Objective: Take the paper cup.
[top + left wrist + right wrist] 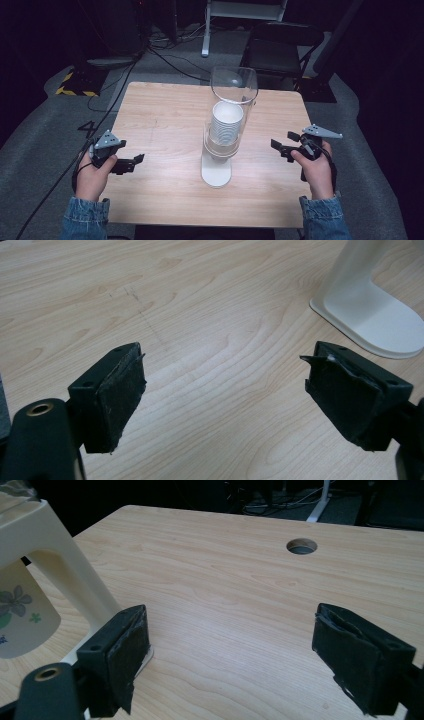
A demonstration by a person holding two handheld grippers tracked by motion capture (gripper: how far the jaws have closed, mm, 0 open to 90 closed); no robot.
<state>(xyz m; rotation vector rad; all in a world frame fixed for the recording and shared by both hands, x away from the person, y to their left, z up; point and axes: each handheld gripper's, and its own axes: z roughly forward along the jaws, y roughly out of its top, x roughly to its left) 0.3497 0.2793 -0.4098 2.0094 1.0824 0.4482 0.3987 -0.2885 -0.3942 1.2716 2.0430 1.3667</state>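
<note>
A cup dispenser stands in the middle of the wooden table: a clear tube on a cream stand with a flat white base, and a stack of white paper cups inside it. My left gripper hovers open to the left of the base, nothing between its pads; the base lies ahead at upper right. My right gripper is open to the right of the dispenser, also empty. The cream stand rises at the left there, with a flower-printed cup hanging beneath it.
A round cable hole sits in the table's far side. Beyond the table a dark folding chair and floor cables lie on grey carpet. Bare wood spreads on both sides of the dispenser.
</note>
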